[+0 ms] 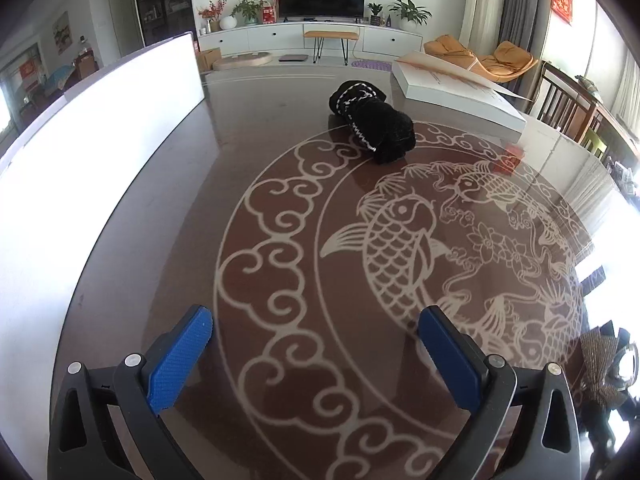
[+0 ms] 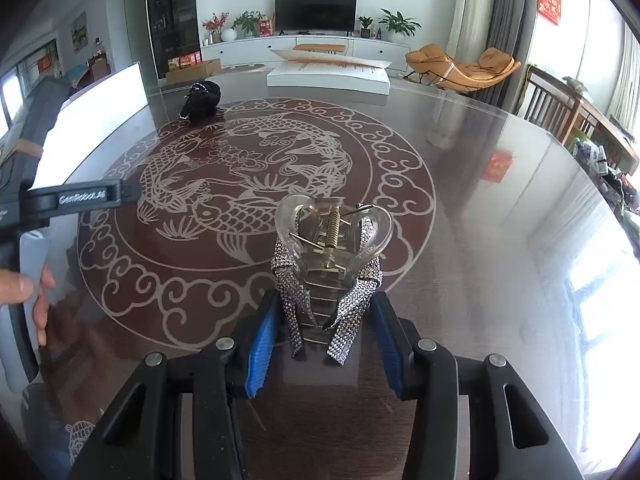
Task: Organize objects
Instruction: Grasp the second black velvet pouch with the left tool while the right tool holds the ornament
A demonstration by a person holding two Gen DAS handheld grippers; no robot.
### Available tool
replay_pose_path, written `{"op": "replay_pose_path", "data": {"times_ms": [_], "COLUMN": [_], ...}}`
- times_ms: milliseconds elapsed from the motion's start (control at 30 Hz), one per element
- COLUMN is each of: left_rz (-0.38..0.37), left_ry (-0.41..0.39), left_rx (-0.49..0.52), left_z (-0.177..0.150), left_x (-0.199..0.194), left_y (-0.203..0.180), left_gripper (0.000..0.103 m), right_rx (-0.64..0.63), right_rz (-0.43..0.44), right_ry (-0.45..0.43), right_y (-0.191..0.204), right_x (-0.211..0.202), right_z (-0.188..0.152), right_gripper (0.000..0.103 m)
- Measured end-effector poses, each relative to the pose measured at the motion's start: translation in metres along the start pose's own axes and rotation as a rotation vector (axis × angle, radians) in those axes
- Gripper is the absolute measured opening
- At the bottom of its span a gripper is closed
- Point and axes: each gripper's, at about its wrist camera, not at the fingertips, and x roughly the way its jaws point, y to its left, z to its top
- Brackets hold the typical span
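The right gripper (image 2: 324, 336) has its jaws closed on a hair clip (image 2: 330, 252) — a clear plastic claw clip with a metal spring and rhinestone-covered strips hanging down its sides. The blue pads (image 2: 262, 344) press on those sparkly strips rather than on the clear shell. That looks like a sensible hold: the strips give the pads something rough to bite on, while the smooth curved shell would likely slip. The clip stands up and forward out of the jaws, spring side facing the camera, so it appears to be carried above the bench (image 2: 480, 240) rather than resting on it, though the gap beneath is hard to judge.

The left gripper (image 1: 316, 356) has its jaws wide open with nothing between them; only the fish and cloud pattern of the bench shows in the gap. It probably hangs free so that it can take the next thing.

Farther out, a black knitted bundle (image 1: 372, 120) with white stitching lies on the far side of the pattern, well apart from both grippers — most likely another item to sort. Just behind it a white flat box (image 1: 460, 96) sits at the bench's far edge, and a white board (image 1: 100, 132) stands along the left edge. In the right wrist view, the person's hand (image 2: 28, 292) shows at the left border, holding the other gripper's handle.
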Motion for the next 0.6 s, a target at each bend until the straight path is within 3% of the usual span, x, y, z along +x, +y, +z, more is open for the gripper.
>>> {"op": "replay_pose_path", "data": {"times_ms": [367, 467, 500, 533, 567, 600], "left_rz": [0.022, 0.010, 0.004, 0.009, 0.001, 0.010], "left_ry": [-0.002, 0.044, 0.048, 0.009, -0.035, -0.053], "left_rx": [-0.029, -0.012, 0.002, -0.005, 0.004, 0.023], "left_z": [0.108, 0.126, 0.130, 0.131, 0.130, 0.127], "left_x": [0.077, 0.088, 0.090, 0.087, 0.082, 0.079], "left_y": [-0.046, -0.045, -0.043, -0.039, -0.035, -0.032], "left_gripper": [0.103, 0.103, 0.099, 0.085, 0.052, 0.038], "right_rx": [0.010, 0.009, 0.009, 0.009, 0.009, 0.009], "right_rz": [0.013, 0.012, 0.012, 0.012, 0.012, 0.012], "right_ry": [0.001, 0.001, 0.001, 0.001, 0.001, 0.001], "right_y": [-0.002, -0.002, -0.002, -0.002, -0.002, -0.002], "right_x": [-0.001, -0.001, -0.001, -0.001, -0.001, -0.001], "right_z": [-0.001, -0.001, -0.001, -0.001, -0.001, -0.001], "right_gripper": [0.047, 0.047, 0.047, 0.047, 0.047, 0.047]}}
